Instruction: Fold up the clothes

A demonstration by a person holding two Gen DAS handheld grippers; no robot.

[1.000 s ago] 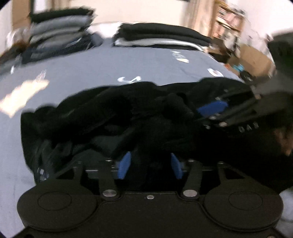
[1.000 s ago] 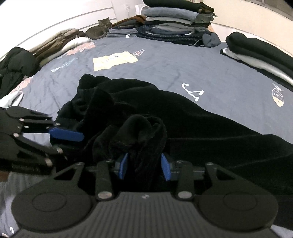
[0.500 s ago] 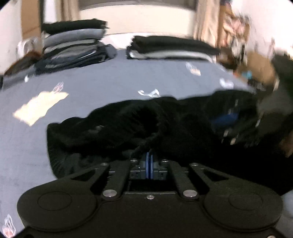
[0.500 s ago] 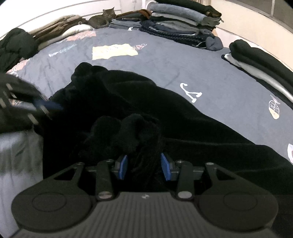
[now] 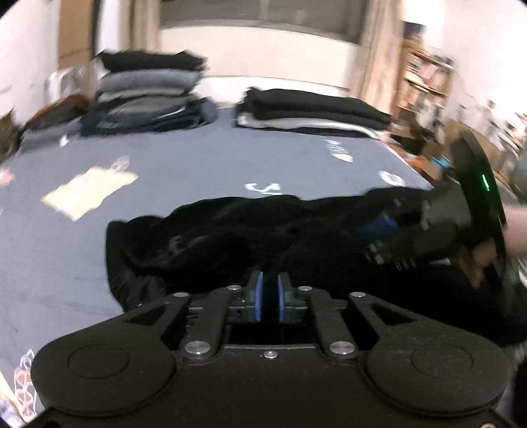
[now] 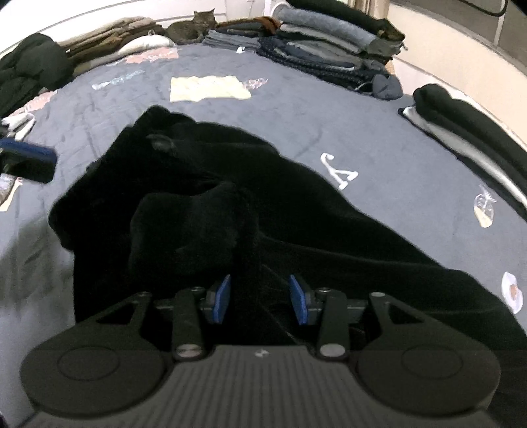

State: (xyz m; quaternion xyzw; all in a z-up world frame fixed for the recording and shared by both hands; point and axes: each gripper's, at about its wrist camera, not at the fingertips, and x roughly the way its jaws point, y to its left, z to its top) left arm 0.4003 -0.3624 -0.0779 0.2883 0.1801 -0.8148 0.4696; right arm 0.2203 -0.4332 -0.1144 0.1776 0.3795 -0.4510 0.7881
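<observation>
Garment [image 6: 204, 204], black, lies rumpled and unfolded on the grey bedcover [image 5: 184, 164], spread straight ahead of both tools and bunched into a hump just beyond the right one.

Left gripper [image 5: 269, 298]: blue pads drawn nearly together, with a thin pinch of the black cloth between them. Grip appears narrow, at an edge or fold; which part of the garment, I cannot tell.

Right gripper [image 6: 260, 298]: pads stand partly apart, with a thick wad of cloth running between them. Whether it is clamped or merely resting there cannot be told.

Each tool shows at the far side of the other's view, so they hold the cloth well apart.

Judgement: the step in hand looks like taking hold and spreading the garment, ahead of any fold. The next move calls for a firm hold on both sides and an even pull outward, to flatten the hump.

Beyond the tools: tidy stacks of folded clothes [image 5: 309, 112] at the far edge of the bed, and a cat [image 6: 192, 28] resting there.
</observation>
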